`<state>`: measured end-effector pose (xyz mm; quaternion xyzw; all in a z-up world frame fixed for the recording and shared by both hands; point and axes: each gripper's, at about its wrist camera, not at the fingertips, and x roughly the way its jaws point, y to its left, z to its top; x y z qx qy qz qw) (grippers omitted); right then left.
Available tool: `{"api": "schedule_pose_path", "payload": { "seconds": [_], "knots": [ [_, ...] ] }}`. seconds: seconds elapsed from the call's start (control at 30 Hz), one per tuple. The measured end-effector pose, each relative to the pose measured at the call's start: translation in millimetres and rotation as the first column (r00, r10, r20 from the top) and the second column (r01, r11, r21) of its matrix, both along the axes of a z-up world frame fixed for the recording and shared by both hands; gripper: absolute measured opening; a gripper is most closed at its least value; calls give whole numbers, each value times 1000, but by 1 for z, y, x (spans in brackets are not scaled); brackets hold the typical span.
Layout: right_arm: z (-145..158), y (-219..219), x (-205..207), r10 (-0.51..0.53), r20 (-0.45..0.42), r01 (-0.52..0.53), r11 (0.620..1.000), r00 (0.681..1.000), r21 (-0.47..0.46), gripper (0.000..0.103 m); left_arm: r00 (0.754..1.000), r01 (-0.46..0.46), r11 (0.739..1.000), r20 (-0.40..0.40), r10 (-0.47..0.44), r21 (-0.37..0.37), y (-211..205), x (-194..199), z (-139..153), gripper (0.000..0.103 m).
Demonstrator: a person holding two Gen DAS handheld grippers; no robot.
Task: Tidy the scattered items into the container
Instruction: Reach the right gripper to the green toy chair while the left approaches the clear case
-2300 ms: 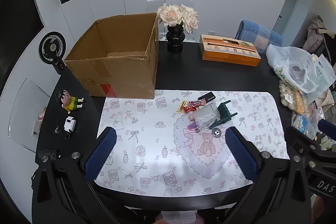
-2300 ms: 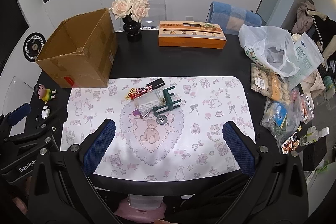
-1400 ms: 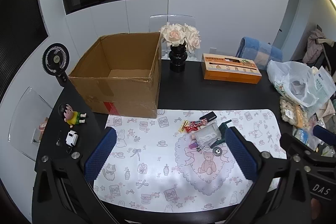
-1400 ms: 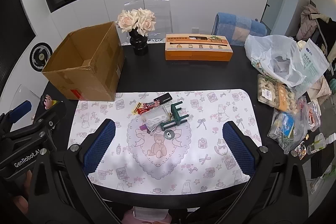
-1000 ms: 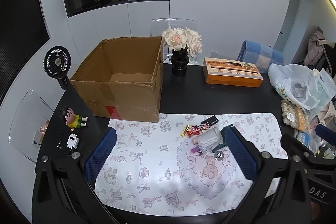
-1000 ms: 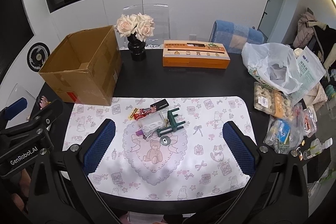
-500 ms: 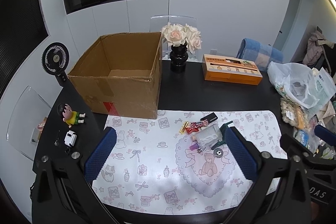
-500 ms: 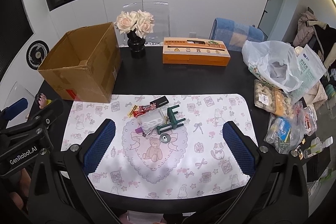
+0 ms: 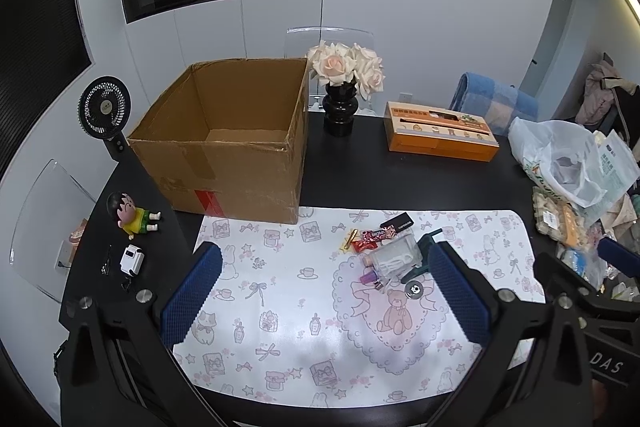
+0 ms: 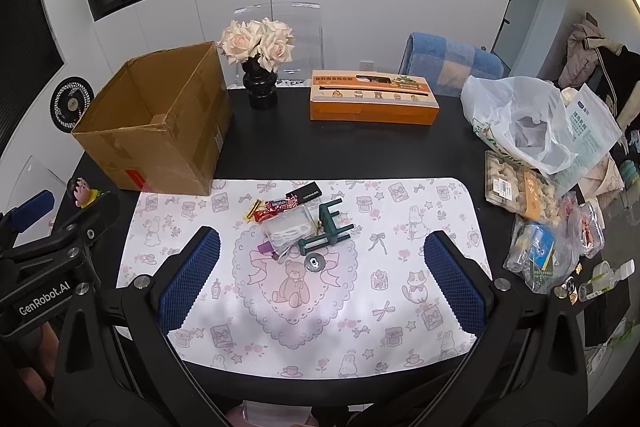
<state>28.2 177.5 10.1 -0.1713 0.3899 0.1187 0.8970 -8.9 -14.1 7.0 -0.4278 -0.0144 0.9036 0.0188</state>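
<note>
**Observer:** Black counter [image 9: 400,179], patterned mat [image 9: 280,291] laid across its near half. Your cardboard box [image 9: 224,163] stands open at the far left, one corner just on the mat's edge. What shows of its floor is bare; the near wall hides the rest.

**Operator:** And the loose items?

**Observer:** Bunched in one cluster mid-mat: a red snack wrapper [image 10: 276,206], a small black packet [image 10: 304,194], a clear plastic case [image 10: 289,227], a green toy chair [image 10: 326,229] tipped on its side, a purple cap [image 10: 265,247], a round metal disc [image 10: 315,262]. Several touch or overlap. None of these is in the box.

**Operator:** My grippers?

**Observer:** Left gripper [image 9: 326,297] spread wide, holding nothing, hanging above the near mat. Right gripper [image 10: 320,279] likewise spread and empty, its line of sight almost straight at the cluster.

**Operator:** So which step?

**Observer:** My read: you're at the approach to a pick. Cluster still waits to go in. The chair and the case sit tight together, so choose an outlying piece, the disc or the black packet. Come down with the jaws astride it, then close. The flat ones will likely need a low, square descent.
</note>
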Motion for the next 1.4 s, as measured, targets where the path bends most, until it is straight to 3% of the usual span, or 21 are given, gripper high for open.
{"api": "schedule_pose_path", "payload": {
  "seconds": [0.37, 0.7, 0.87, 1.03, 1.4],
  "knots": [
    [-40, -10, 27, -32, -60, 35, 999, 998, 34, 103, 999, -8, 1000, 43, 8, 1, 8, -16, -39, 103],
    [-120, -31, 87, -27, -97, 24, 999, 995, -31, 103, 992, 46, 997, 122, -39, -55, 36, -50, -137, 103],
    [-159, -43, 115, -47, -147, 43, 999, 988, -33, 103, 987, 80, 993, 143, -67, -85, 50, -58, -172, 103],
    [-201, -48, 138, -66, -245, 61, 998, 967, -28, 91, 983, 77, 995, 170, -64, -67, 55, -72, -205, 103],
    [-226, -31, 150, -60, -283, 51, 998, 957, -38, 85, 982, 55, 998, 180, -52, -12, 47, -90, -239, 103]
  ]
}}
